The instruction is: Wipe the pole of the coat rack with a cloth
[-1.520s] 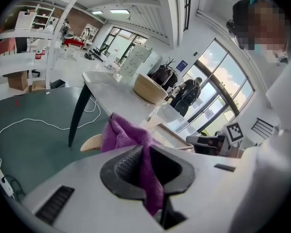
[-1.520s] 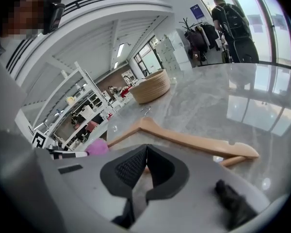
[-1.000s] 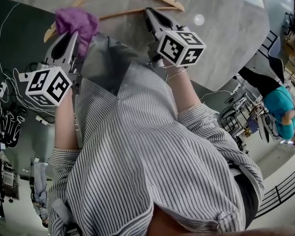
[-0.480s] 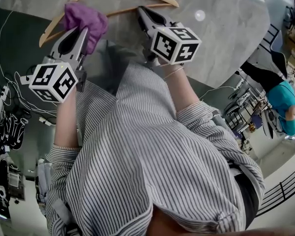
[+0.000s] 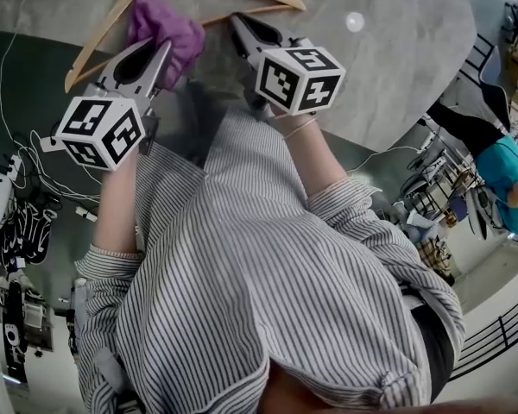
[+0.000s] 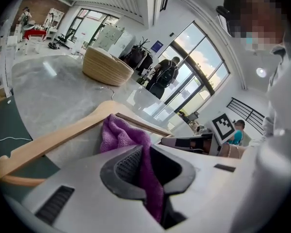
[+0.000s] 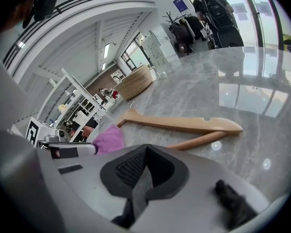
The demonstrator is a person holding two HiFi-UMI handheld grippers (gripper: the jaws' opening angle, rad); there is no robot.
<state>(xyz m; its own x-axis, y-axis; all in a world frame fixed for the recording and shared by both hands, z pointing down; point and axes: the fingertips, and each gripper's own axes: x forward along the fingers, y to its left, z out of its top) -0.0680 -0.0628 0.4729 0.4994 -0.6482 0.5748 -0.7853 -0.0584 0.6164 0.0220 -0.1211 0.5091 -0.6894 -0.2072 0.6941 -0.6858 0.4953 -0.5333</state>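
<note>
Since a second ago, the left gripper [image 5: 158,52] has pushed forward and to the right, carrying the crumpled purple cloth [image 5: 166,29] up against the light wooden clothes hanger [image 5: 95,46], while the right gripper [image 5: 240,26] has drifted a little to the left.

At the left of the head view, white cables [image 5: 30,166] trail over the dark floor beside the grey marble-look surface [image 5: 397,59]. The left gripper, with its black-and-white marker cube [image 5: 99,132], is clamped on the purple cloth. In the left gripper view, the cloth [image 6: 119,135] runs down between the closed jaws of that gripper [image 6: 146,154] and bunches out past their tips, lying over the hanger [image 6: 53,140]. A round woven basket [image 6: 104,67] stands far back on the surface.

The hanger lies flat on the surface, with its lower bar running towards the right gripper. That gripper hovers just beside the cloth, with its own marker cube [image 5: 298,78] behind it. In the right gripper view, the jaws of the gripper [image 7: 145,149] are together at the tips with nothing between them; the hanger [image 7: 184,125] lies ahead and the cloth [image 7: 109,139] is off to the left. The person's striped shirt [image 5: 268,274] fills the lower middle of the head view.
</note>
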